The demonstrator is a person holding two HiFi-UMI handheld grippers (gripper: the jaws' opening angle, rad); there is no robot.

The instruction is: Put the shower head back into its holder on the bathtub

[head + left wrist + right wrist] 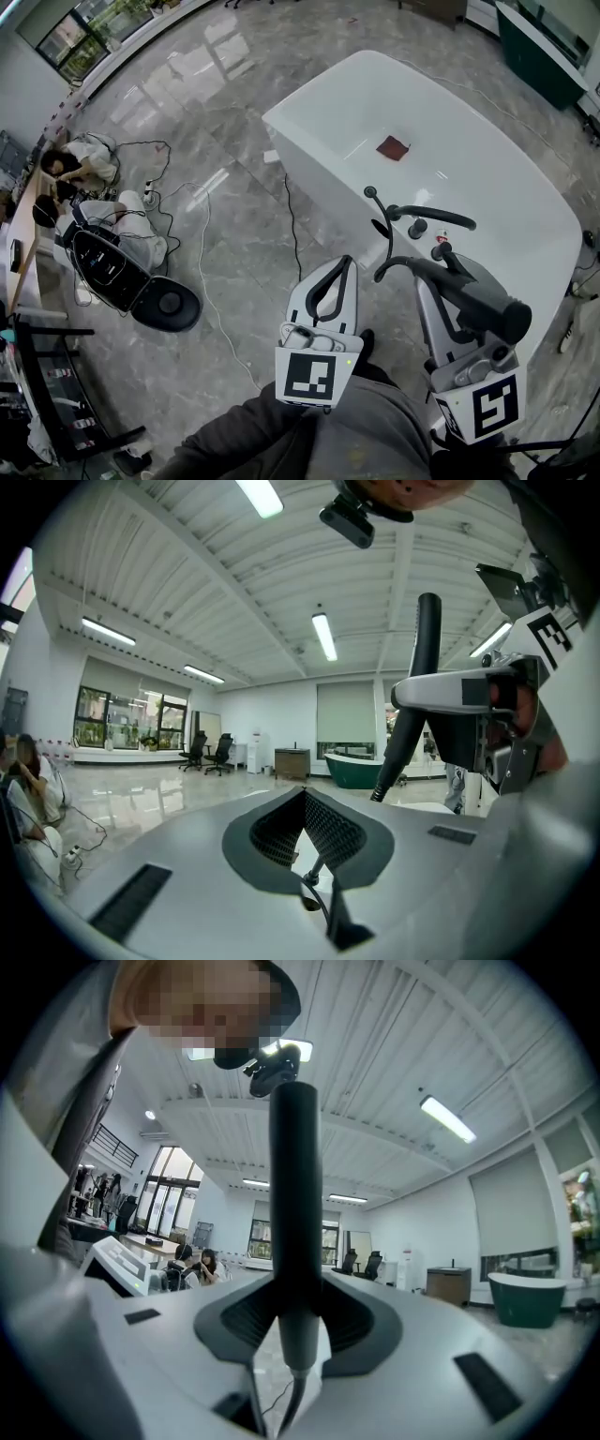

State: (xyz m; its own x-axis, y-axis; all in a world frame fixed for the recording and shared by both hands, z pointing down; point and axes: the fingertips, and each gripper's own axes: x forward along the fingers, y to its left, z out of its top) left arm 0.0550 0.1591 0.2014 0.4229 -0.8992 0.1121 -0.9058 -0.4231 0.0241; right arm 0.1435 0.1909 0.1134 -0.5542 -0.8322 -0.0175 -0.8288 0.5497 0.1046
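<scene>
The hall is bright and evenly lit. Ceiling strip lights (323,636) glow high above the fingers (336,834) of the left gripper (305,797), and another strip light (448,1117) shines up and right of the right gripper (298,1288). Daylight comes through windows (122,719) far left of the left fingers. The polished floor (211,183) shows pale glare left of the fingertips in the head view. Shadows are soft. Both gripper views bulge, with black corners; the gripper bodies nearest the lens are blurred

Glossy grey marble floor (187,122), white ribbed ceiling (187,574) with strip lights (323,637).
</scene>
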